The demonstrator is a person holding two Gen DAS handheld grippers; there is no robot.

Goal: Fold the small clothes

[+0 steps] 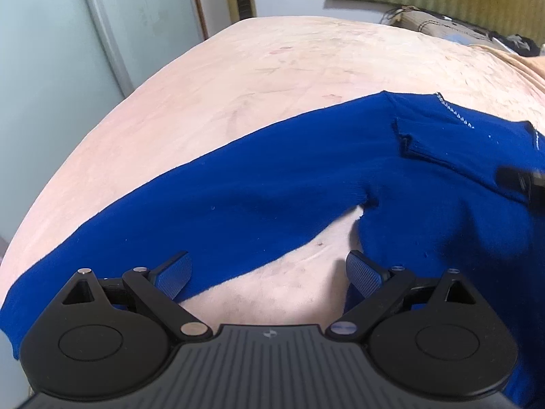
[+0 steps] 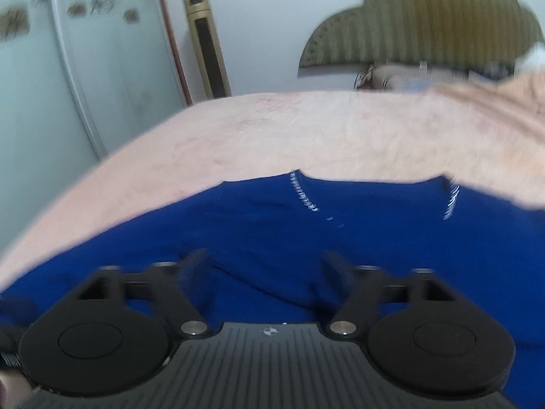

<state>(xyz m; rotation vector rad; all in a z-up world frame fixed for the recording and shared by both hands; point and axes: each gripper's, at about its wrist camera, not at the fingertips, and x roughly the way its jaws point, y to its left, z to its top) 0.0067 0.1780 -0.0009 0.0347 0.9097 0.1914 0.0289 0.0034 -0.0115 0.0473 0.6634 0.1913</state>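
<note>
A blue top (image 1: pixel 306 177) lies spread on the pink bed (image 1: pixel 238 78), one sleeve reaching left, its right side cut off. The left tool (image 1: pixel 269 274) hovers fingers apart above the armpit gap; the right tool (image 2: pixel 267 262), blurred, hangs spread over the top's body.

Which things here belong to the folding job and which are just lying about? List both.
Job: blue sweater, left gripper, right gripper, pink blanket it lies on.

Lying about: gold tower fan, striped headboard, bag by the headboard.
</note>
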